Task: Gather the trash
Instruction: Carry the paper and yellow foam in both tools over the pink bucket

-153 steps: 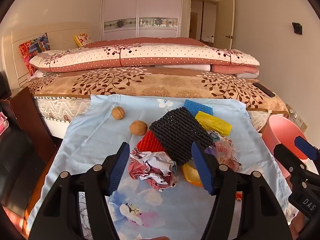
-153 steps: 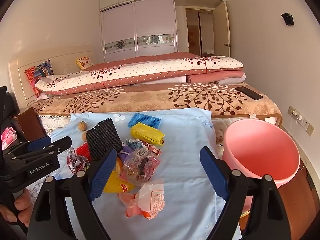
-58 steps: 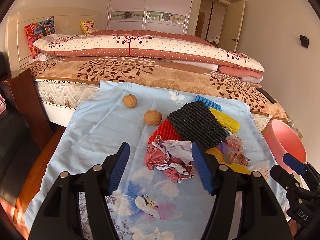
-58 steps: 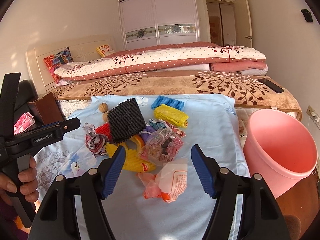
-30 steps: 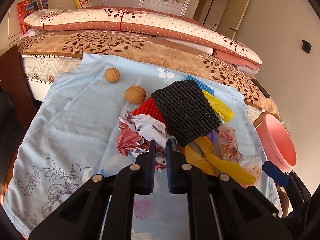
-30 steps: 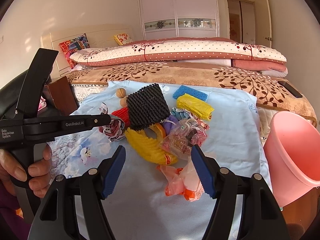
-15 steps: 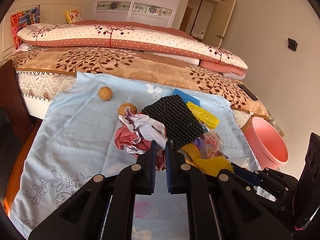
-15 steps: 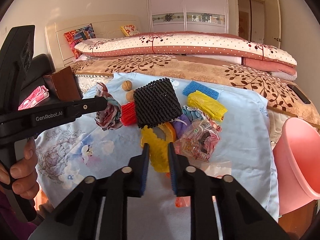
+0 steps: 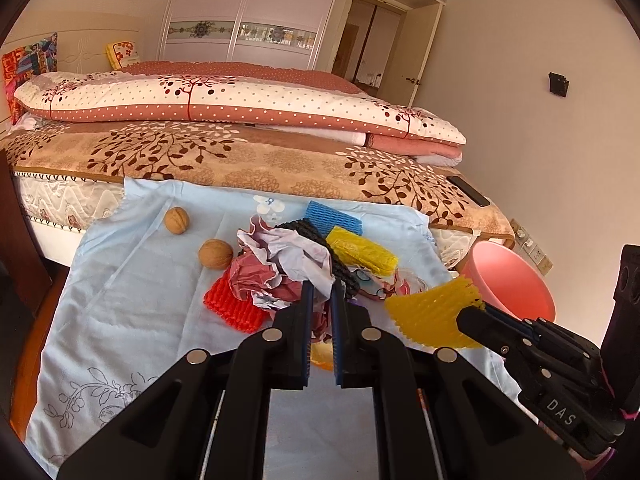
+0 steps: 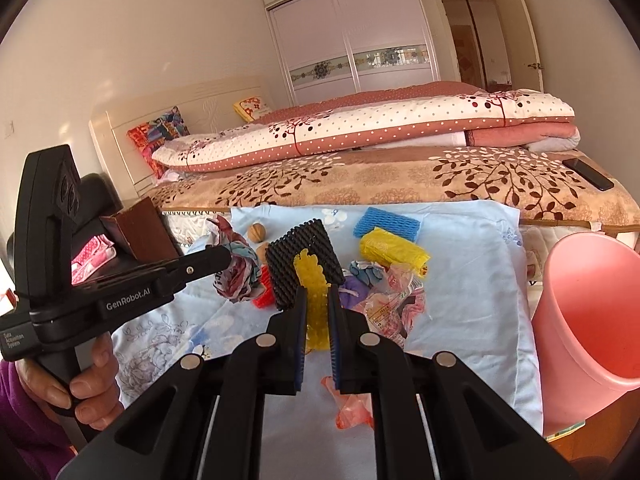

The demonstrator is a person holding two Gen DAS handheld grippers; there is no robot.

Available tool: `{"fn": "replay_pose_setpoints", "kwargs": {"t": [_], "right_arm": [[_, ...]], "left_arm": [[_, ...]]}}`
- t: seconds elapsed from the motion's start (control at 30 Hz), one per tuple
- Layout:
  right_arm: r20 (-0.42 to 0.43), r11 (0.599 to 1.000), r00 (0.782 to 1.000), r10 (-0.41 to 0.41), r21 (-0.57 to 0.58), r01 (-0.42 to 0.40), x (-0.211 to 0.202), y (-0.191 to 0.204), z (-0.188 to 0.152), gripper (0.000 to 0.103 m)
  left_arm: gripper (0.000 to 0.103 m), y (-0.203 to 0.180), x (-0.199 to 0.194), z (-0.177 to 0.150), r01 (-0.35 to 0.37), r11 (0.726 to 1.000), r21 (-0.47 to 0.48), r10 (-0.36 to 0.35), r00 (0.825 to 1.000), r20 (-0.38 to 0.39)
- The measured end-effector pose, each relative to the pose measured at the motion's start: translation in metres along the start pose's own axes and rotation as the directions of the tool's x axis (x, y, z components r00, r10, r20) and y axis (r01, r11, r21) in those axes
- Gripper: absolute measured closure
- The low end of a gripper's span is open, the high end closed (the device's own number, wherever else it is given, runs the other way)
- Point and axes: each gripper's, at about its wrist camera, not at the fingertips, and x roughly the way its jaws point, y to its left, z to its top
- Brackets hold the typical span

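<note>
Left gripper [image 9: 320,292] is clenched on the crumpled paper wad [image 9: 280,268], which is lifted clear of the cloth; in the right wrist view the wad hangs off its tip at 9 o'clock of the pile.

Right gripper [image 10: 317,300] is clamped on the yellow foam net [image 10: 314,304]; the net stands upright between the blue pads [image 10: 333,320]. In the left wrist view the same net sits at 4 o'clock, fanned out from the right gripper's tip, just in front of the pink bin [image 9: 512,280].

The rest of the trash is on the light blue cloth [image 9: 132,300]:
- black foam net [image 10: 304,264] at pile centre
- red foam net [image 9: 232,308] at its 8 o'clock, partly under the wad
- blue foam net [image 10: 386,222] at 1 o'clock
- yellow foam roll [image 10: 394,254] just below the blue one
- clear snack wrapper [image 10: 394,300] at 4 o'clock of the black net
- orange plastic bag [image 10: 352,408] nearest the right gripper, partly hidden by its finger

Two walnuts [image 9: 216,254] lie at 10 o'clock of the pile, apart from each other.

The bin stands off the cloth's right edge, at 3 o'clock in the right wrist view, mouth open. A hand [image 10: 94,384] grips the left gripper's handle.
</note>
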Motion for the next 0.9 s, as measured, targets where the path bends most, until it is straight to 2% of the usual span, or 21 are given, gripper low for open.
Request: {"fn": "replay_pose_setpoints", "kwargs": {"t": [0.53, 0.9], "right_arm": [[0.107, 0.989, 0.989, -0.104, 0.119, 0.091, -0.042, -0.052, 0.013, 0.094], [0.126, 0.964, 0.969, -0.214, 0.187, 0.188, -0.061, -0.094, 0.007, 0.094]], "left_arm": [[0.095, -0.060, 0.015, 0.019, 0.096, 0.991, 0.091, -0.099, 0.995, 0.022], [0.095, -0.112, 0.036, 0.021, 0.176, 0.969, 0.176, -0.177, 0.984, -0.007]]}}
